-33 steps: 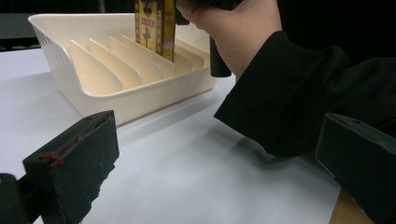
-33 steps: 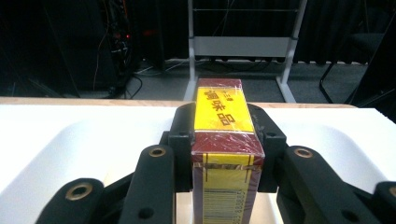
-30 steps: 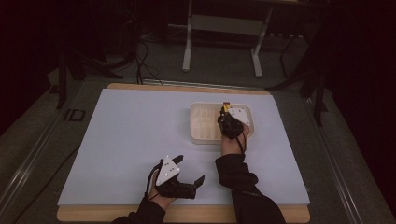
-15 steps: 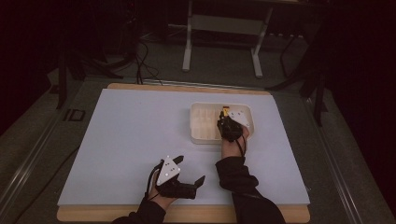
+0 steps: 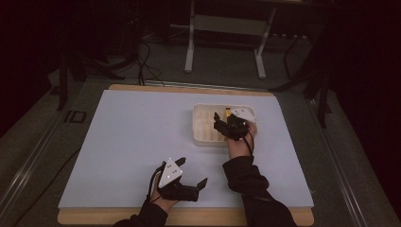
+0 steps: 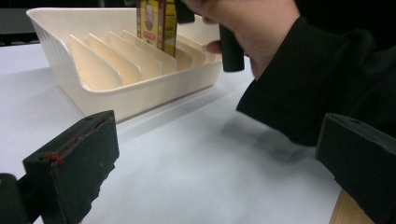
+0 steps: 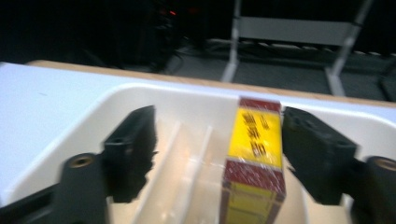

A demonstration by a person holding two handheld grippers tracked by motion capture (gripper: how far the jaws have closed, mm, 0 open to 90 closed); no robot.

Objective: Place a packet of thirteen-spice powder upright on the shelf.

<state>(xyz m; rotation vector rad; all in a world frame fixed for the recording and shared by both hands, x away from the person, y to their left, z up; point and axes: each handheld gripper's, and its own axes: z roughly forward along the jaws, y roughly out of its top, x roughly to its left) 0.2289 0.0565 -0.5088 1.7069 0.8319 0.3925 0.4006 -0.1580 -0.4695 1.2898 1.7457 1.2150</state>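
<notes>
Box between right gripper jaws (unclamped)

Yellow-and-maroon box stands upright in a slot of the cream divided tray — far-right end.

The right gripper was pinched shut before. Its jaws have just been opening, and now they stand wide apart. The yellow and red box stands between them in the white tray, close to one jaw, and the jaws no longer squeeze it. The hand has shifted a tiny bit over the tray.
</notes>
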